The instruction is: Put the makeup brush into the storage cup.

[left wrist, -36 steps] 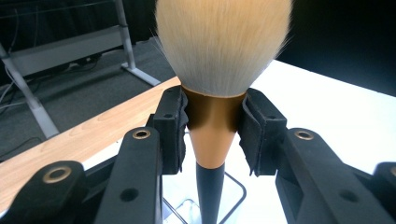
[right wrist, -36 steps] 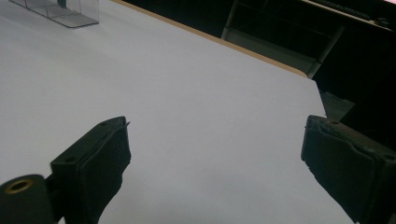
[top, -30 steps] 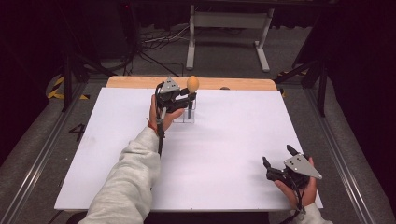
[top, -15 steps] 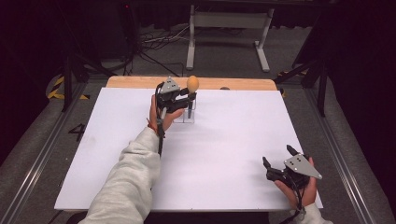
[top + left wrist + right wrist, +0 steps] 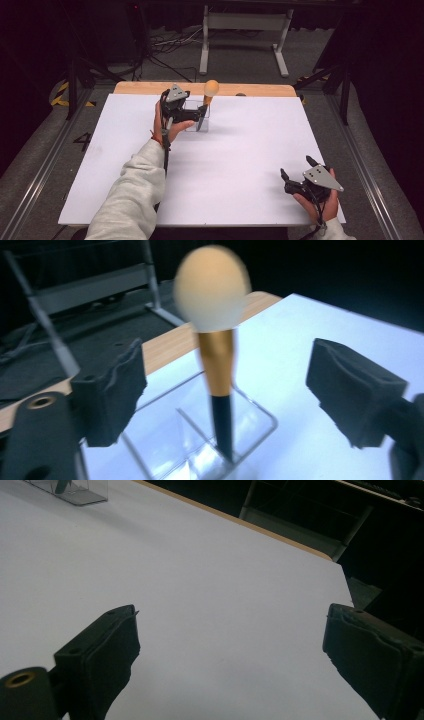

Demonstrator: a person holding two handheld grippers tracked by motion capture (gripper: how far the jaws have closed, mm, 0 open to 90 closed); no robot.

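White worktop (image 5: pixel 240 165), wood strip along far edge. Clear plastic holder (image 5: pixel 196 116) stands on it near that edge.

One readable mark

We read a single figure, a dark "4" (image 5: pixel 83 141), on the grey floor just left of the white table (image 5: pixel 240 165); nothing else is legible to us.
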